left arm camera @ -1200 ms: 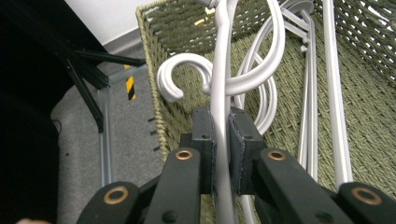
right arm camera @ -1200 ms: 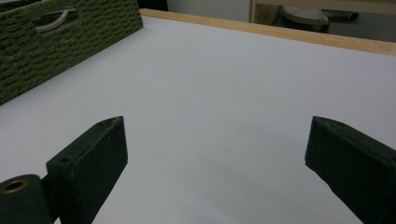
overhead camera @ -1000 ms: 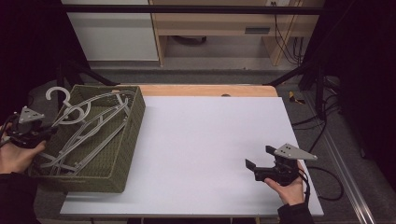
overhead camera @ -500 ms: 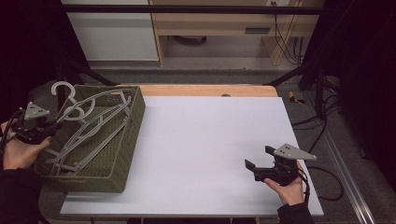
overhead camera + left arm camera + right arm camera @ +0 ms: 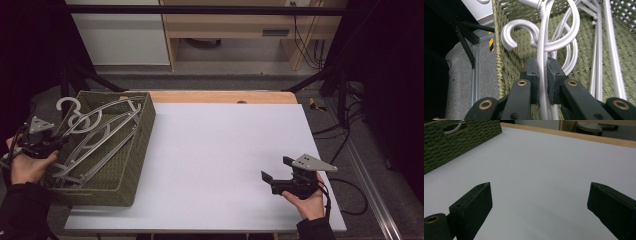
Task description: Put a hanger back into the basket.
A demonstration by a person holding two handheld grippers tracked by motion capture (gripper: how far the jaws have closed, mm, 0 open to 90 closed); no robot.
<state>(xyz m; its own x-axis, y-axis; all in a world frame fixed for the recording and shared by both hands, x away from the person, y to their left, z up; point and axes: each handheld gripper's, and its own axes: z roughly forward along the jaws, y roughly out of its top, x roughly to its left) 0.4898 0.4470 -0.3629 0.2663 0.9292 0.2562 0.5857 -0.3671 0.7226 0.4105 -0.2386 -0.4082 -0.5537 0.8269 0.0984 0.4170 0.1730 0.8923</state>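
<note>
A green woven basket [image 5: 134, 150] at the table's left holds several silver metal hangers [image 5: 102, 136]. My left gripper [image 5: 49, 142] sits at the basket's left rim, shut on the neck of one hanger [image 5: 543, 37]. That hanger's stem runs between the pads [image 5: 533, 75], and its hook [image 5: 67, 106] pokes out over the rim. Other hooks and bars lie tangled beside it on the basket floor [image 5: 584, 62]. My right gripper [image 5: 274, 170] rests low over the white table [image 5: 215, 145] at the front right, jaws wide open [image 5: 539, 197] with nothing between them.
The basket's near wall [image 5: 461, 142] shows at the far left of the right gripper view. A wooden strip [image 5: 220, 96] borders the table's far edge. Beyond it stand a cabinet [image 5: 120, 35] and a shelf with cables [image 5: 305, 45]. Black frame legs [image 5: 465, 42] stand beside the basket.
My left gripper has shifted a little to the right with the hanger, and the hangers in the basket have shifted with it. The right gripper has stayed put.
</note>
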